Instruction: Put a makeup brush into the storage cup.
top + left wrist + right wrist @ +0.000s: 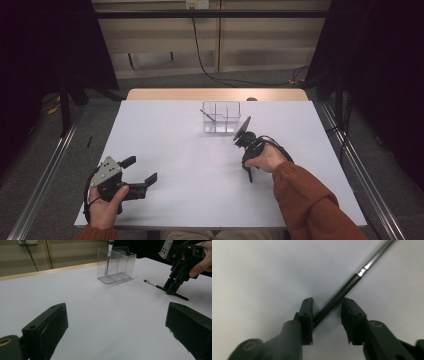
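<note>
A thin black brush (347, 287) with a silver ferrule lies flat on the white table (175, 150), right of the middle. My right gripper (327, 305) points down over the brush handle (160, 287), with one jaw on each side. A gap shows between the handle and one pad, so the jaws stand open around it. In the high view the right gripper (248, 172) sits under a hand with an orange sleeve. My left gripper (141, 169) rests at the front left, wide open and holding nothing.
A clear box with compartments (221, 118) stands at the back middle of the table. A second brush (109, 255) leans upright in its left compartment. A wooden strip (215, 94) runs along the table's far edge.
</note>
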{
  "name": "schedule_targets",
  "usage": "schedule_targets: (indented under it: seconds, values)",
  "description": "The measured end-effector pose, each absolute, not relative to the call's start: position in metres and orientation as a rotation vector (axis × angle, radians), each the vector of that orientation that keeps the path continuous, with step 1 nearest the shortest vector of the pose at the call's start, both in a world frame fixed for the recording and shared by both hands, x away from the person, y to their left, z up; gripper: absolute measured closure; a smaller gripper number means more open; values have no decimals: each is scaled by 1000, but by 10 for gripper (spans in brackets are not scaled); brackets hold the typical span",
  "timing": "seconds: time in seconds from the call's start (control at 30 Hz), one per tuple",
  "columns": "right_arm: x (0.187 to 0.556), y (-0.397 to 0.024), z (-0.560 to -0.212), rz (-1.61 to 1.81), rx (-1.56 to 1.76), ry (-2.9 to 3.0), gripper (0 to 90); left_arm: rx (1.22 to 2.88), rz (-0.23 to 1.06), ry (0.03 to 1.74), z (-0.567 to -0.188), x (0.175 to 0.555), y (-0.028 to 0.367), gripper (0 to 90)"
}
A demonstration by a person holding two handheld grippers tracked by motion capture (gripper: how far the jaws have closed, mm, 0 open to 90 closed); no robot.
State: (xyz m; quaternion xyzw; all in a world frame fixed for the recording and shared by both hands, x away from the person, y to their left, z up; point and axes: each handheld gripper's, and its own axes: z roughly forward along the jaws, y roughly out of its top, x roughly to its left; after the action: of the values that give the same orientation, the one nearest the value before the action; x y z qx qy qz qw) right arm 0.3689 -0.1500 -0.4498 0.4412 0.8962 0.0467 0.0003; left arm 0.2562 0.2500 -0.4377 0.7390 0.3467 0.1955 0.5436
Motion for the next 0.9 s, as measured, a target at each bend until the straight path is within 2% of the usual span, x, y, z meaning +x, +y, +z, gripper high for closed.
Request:
schedule_targets:
  seconds: [0.23, 0.9]
  values:
    - [370, -147, -449, 102, 1386, 2838, 845, 1750, 461, 823, -438, 256, 250, 41]
    - [363, -164, -445, 325, 1373, 2837, 850, 1752, 462, 833, -438, 257, 251, 41]
